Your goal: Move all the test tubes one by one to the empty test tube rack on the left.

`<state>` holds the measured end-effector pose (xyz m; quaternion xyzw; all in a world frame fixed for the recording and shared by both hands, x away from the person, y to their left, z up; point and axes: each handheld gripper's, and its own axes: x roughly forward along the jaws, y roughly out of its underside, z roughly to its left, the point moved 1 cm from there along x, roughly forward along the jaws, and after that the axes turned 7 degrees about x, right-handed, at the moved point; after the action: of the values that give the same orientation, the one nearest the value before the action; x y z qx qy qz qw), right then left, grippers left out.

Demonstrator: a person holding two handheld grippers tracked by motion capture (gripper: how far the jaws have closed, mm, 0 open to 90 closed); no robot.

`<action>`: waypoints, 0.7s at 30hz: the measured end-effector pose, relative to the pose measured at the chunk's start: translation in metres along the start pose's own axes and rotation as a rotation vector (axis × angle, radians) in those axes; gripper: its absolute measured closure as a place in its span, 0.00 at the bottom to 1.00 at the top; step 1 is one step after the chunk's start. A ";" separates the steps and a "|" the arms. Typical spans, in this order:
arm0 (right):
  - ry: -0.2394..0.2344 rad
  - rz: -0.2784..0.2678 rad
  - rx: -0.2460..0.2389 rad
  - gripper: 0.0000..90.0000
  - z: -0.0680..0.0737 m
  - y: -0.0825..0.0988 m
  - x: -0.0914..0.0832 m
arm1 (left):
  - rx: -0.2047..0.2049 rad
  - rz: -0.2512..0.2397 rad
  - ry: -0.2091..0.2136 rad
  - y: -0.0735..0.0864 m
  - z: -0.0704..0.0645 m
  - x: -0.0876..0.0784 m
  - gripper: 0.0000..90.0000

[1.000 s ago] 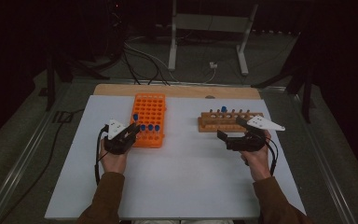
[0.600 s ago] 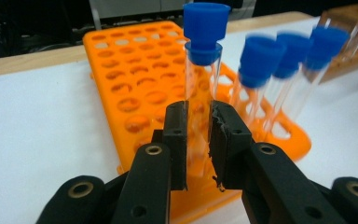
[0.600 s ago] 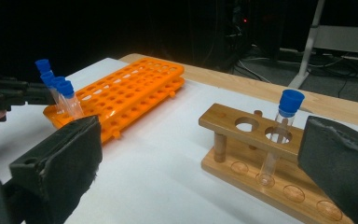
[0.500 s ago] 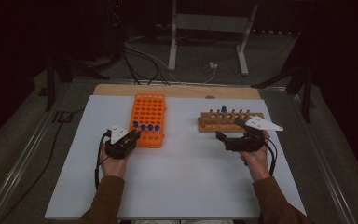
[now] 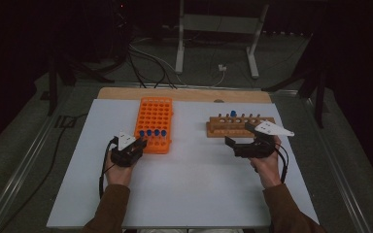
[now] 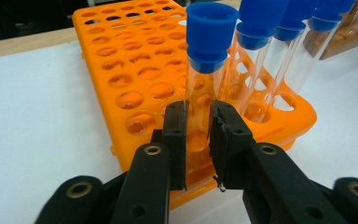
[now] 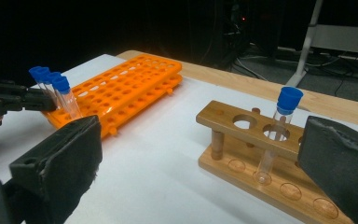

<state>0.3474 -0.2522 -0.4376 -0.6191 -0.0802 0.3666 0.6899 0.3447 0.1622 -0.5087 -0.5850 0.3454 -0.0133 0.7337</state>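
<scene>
The white desk (image 5: 184, 194) carries an orange rack (image 5: 155, 116) left of centre in the high view and a wooden rack (image 5: 218, 128) to its right, holding one capped tube (image 7: 279, 126). Four blue-capped tubes stand in the orange rack's near row. The left gripper (image 6: 198, 140) has its jaws pinching the nearest tube (image 6: 205, 70) low on its clear wall, just above the rack hole, at centre of the left gripper view. The right gripper (image 5: 240, 145) waits with jaws spread wide and empty, just short of the wooden rack. Judged: the tube is light, rigid, smooth and slippery, possibly brittle; a moderate squeeze on the bare wall below the cap, lifted straight, suits it best.
</scene>
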 end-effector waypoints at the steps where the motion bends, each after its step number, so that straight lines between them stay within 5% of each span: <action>1: 0.000 0.000 0.001 0.00 0.000 0.000 0.000 | -0.005 0.001 0.001 0.000 0.000 -0.001 0.82; 5: 0.003 -0.002 0.005 0.00 -0.002 -0.001 -0.001 | 0.000 0.007 0.011 -0.001 -0.001 -0.007 0.70; 13: 0.010 -0.004 -0.003 0.00 -0.002 -0.003 -0.002 | -0.036 -0.089 0.037 -0.007 -0.002 -0.041 0.51; 21: 0.027 0.004 0.003 0.00 -0.008 -0.008 0.002 | -0.105 -0.164 -0.035 -0.010 0.000 -0.064 0.08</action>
<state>0.3560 -0.2571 -0.4328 -0.6232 -0.0692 0.3597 0.6910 0.2994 0.1863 -0.4686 -0.6489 0.2837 -0.0450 0.7045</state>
